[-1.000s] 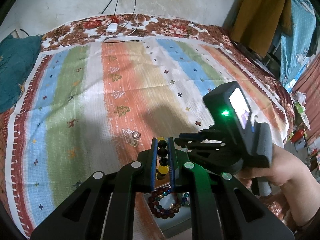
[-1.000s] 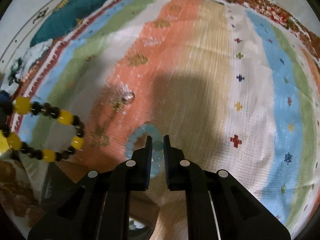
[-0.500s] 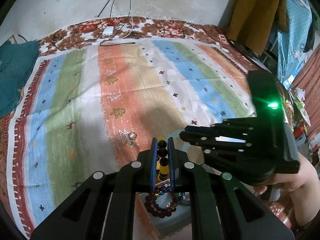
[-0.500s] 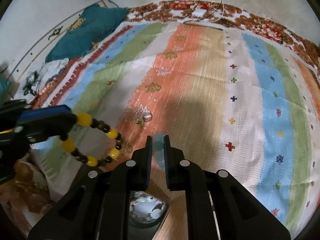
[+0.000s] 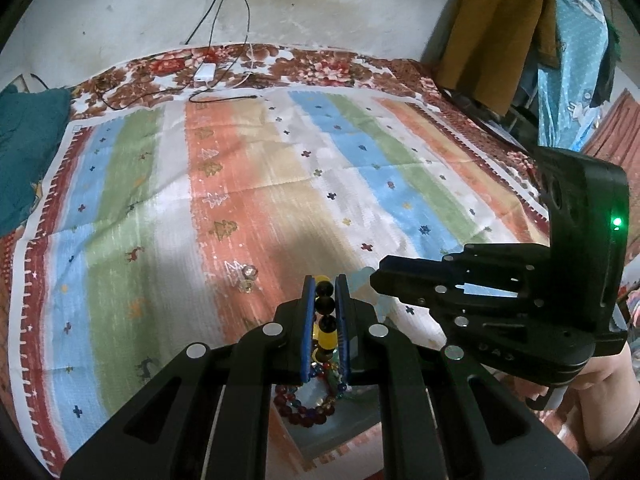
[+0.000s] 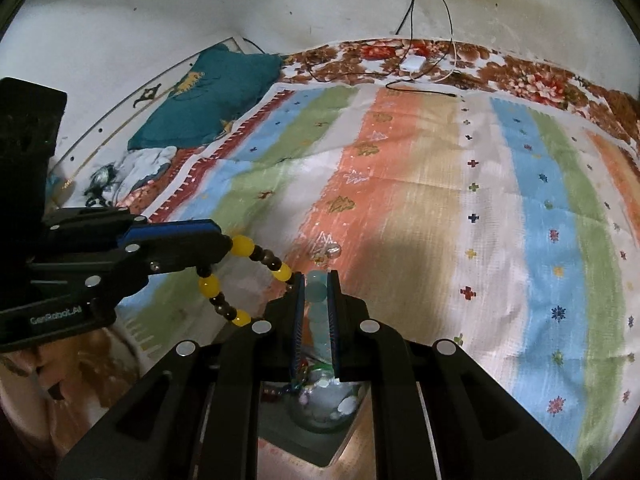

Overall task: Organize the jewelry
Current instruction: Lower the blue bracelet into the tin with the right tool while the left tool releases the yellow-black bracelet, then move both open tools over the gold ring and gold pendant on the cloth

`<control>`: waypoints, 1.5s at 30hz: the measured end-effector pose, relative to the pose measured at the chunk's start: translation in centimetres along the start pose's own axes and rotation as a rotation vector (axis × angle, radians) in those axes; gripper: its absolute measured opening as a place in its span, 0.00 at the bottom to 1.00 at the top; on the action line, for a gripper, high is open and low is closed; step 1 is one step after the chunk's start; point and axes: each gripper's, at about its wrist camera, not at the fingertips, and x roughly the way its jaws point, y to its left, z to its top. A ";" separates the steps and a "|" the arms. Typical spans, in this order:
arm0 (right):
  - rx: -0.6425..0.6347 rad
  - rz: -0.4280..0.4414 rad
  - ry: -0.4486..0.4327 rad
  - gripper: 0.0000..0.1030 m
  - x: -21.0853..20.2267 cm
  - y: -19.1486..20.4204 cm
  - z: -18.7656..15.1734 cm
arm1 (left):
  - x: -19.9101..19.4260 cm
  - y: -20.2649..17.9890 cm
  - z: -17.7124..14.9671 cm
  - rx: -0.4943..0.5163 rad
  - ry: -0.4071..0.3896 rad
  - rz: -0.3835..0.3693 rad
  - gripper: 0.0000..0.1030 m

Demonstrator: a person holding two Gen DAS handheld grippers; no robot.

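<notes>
My left gripper [image 5: 324,282] is shut on a yellow-and-black bead bracelet [image 5: 325,304], which hangs from it in the right wrist view [image 6: 244,276]. My right gripper [image 6: 316,278] is shut on a pale blue bead bracelet [image 6: 318,300]; it shows as a black body in the left wrist view [image 5: 500,300]. Both are held above the striped bedspread [image 5: 280,184]. Below the grippers lies a grey tray [image 5: 340,428] with a dark red multicoloured bead bracelet [image 5: 304,408]. Two small rings [image 5: 247,278] lie on the orange stripe.
A teal pillow [image 6: 208,100] lies at the far left of the bed. A white charger with cables [image 5: 204,72] lies at the bed's far edge by the wall. Clothes [image 5: 492,28] hang at the right.
Both grippers have risen and tilted up with their bracelets, so more wall and far bed show. The pale blue bracelet has come off the bedspread.
</notes>
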 end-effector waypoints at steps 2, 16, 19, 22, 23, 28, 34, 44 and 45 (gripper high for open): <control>-0.011 0.002 -0.016 0.12 -0.6 0.4 -0.1 | -0.1 0.0 -0.1 0.001 -0.002 -0.001 0.09; -0.033 0.055 0.011 0.12 -2.0 1.5 -2.8 | -1.8 -0.7 -2.4 -0.001 -0.017 -0.024 0.09; -0.038 0.054 0.032 0.12 -1.6 1.7 -3.2 | -1.4 -1.2 -2.9 0.019 0.003 -0.010 0.09; -0.033 0.050 0.048 0.12 -1.3 1.7 -3.4 | -0.9 -1.5 -3.1 0.027 0.032 -0.015 0.09; -0.030 0.048 0.051 0.13 -1.3 1.6 -3.4 | -0.7 -1.4 -3.2 0.023 0.044 -0.006 0.10; -0.014 0.024 0.046 0.39 -1.3 0.8 -3.3 | -0.5 0.0 -3.0 -0.012 0.042 0.040 0.23; -0.024 -0.008 0.071 0.45 -0.2 -0.2 -2.9 | 0.4 2.7 -2.6 -0.040 0.068 0.101 0.35; -0.040 -0.030 0.106 0.56 2.1 -1.2 -1.2 | 3.7 4.5 -1.9 -0.004 0.153 0.162 0.50; -0.040 -0.035 0.118 0.56 2.6 -1.4 -1.1 | 4.0 4.6 -1.9 0.000 0.162 0.162 0.50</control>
